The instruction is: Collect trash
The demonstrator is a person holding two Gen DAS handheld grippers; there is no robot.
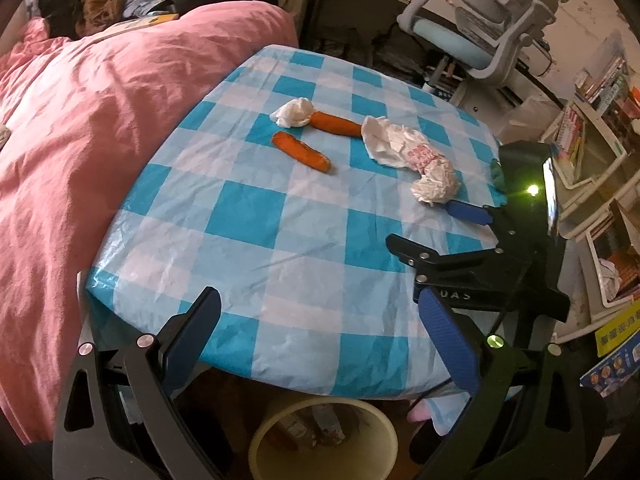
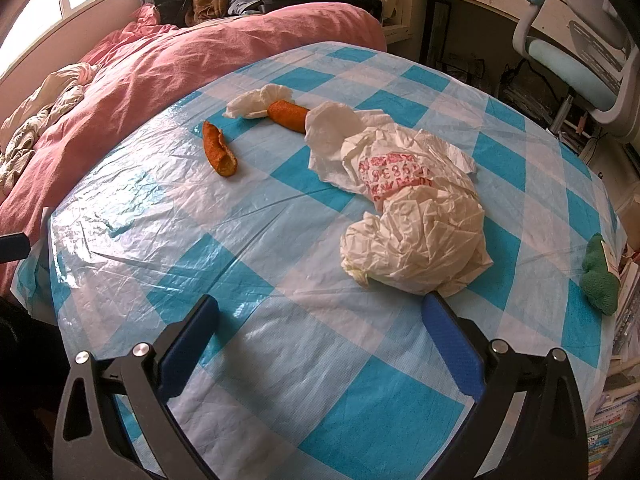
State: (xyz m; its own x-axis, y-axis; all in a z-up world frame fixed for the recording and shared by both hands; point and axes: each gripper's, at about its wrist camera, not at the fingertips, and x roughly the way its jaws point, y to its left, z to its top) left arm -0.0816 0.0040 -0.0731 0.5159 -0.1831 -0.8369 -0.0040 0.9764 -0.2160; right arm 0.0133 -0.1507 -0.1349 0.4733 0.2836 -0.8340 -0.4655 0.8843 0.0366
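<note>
Beside crumpled wrapper, gaping right claw

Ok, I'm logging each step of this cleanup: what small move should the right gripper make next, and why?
Probably ease the right gripper forward so its jaws straddle the crumpled white bag, then close. The jaws stand open and empty, one finger is just at the bag's near edge, and it is the closest trash. The bin waits below the table's near edge.
</note>
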